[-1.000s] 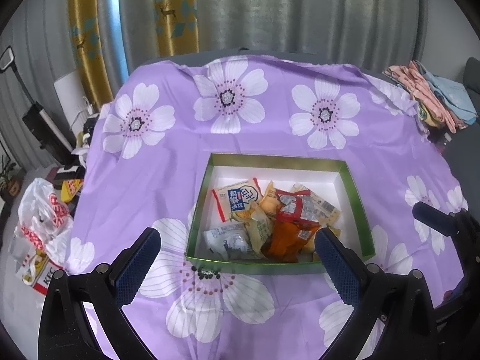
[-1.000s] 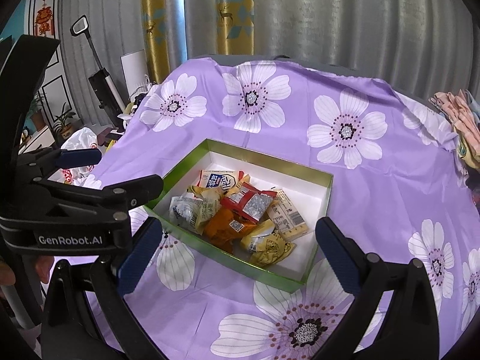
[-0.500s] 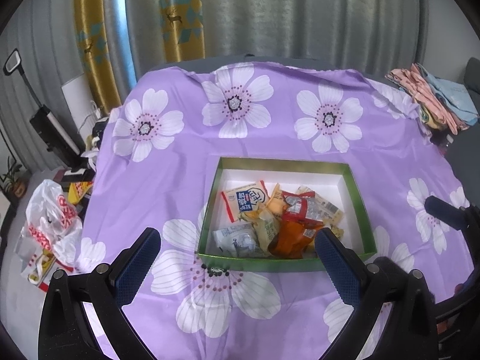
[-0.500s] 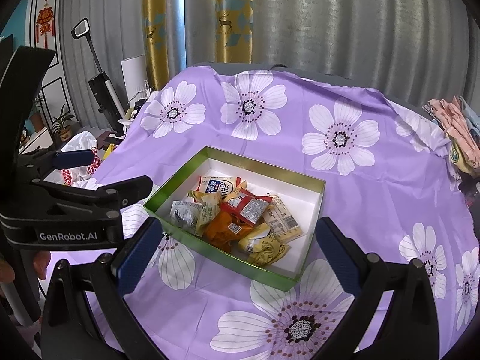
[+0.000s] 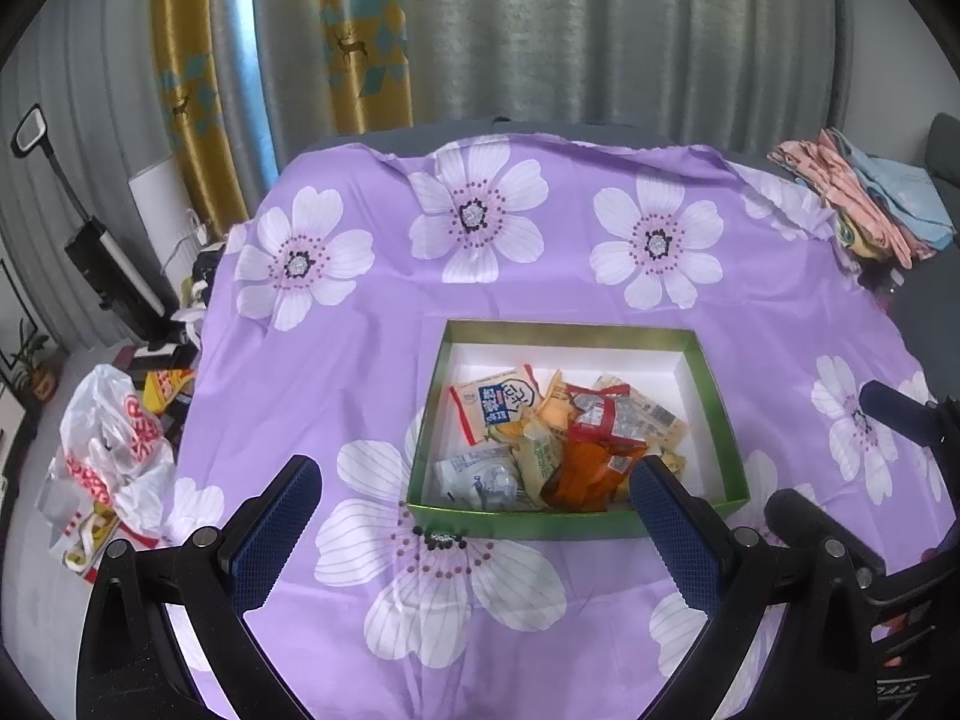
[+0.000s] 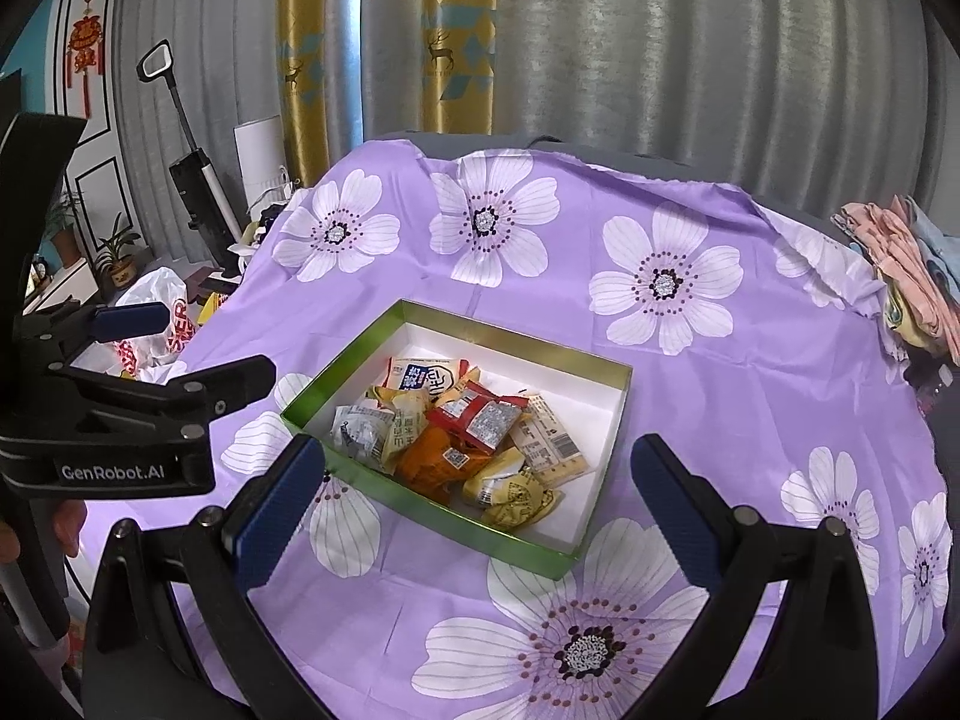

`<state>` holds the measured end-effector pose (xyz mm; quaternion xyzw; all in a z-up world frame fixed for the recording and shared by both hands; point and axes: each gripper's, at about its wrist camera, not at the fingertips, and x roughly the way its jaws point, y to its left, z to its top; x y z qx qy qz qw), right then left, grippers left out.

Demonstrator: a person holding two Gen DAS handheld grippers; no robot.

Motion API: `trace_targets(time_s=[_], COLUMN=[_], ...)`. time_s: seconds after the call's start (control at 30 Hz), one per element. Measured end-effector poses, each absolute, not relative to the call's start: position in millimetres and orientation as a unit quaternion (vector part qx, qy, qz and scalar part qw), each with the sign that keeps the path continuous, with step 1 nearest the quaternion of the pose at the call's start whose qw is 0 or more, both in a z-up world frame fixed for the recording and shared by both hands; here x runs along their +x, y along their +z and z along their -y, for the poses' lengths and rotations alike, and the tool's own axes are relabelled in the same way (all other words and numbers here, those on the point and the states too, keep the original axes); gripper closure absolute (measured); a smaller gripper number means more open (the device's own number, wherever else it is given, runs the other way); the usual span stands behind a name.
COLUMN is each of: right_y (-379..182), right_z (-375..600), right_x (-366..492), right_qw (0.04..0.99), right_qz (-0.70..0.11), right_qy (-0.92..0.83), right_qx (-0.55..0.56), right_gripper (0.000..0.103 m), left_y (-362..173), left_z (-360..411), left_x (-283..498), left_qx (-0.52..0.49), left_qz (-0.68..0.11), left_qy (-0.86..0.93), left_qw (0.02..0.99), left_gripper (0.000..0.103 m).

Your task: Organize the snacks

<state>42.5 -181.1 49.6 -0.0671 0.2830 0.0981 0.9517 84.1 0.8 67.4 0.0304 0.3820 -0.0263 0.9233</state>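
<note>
Snacks sit heaped in the green box, both grippers held back and empty.

The left gripper (image 5: 474,516) and right gripper (image 6: 474,492) each stand wide open, gripping nothing. The snacks (image 5: 558,438) lie piled toward the near-left of the green box (image 5: 717,420) on the purple floral cloth (image 5: 372,360), ahead of and below both tools; neither of the 2 looks clearly nearer.

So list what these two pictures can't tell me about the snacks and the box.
- Snack count: both views, the packets lie piled, so lower ones are covered.
- Packet print: both views, too small to read.
- Box near right corner: left wrist view, hidden behind the left gripper finger.
- Right gripper empty; box floor under the pile unseen.
</note>
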Motion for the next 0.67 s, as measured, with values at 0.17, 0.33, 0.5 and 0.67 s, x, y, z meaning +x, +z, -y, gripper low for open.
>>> trace_targets(time_s=[0.17, 0.33, 0.5, 0.67], right_y=[56.6, 64.0, 69.5, 70.9], right_z=[181.3, 182.0, 181.2, 181.2], right_x=[34.3, 31.0, 27.7, 26.9], right_qw=[0.955, 0.957, 0.959, 0.959], right_qz=[-0.272, -0.265, -0.258, -0.258], right_qy=[0.100, 0.099, 0.098, 0.098], right_qx=[-0.067, -0.064, -0.064, -0.063], right_gripper=[0.000, 0.000, 0.000, 0.000], left_y=[72.7, 82.0, 86.2, 86.5], left_z=[-0.7, 2.4, 6.0, 8.1], left_x=[79.9, 78.8, 77.3, 75.9], left_qx=[0.032, 0.029, 0.028, 0.026], left_qz=[-0.375, -0.366, -0.362, -0.360], left_qy=[-0.029, -0.033, -0.038, -0.038], left_qw=[0.926, 0.929, 0.931, 0.932], left_gripper=[0.001, 0.001, 0.001, 0.001])
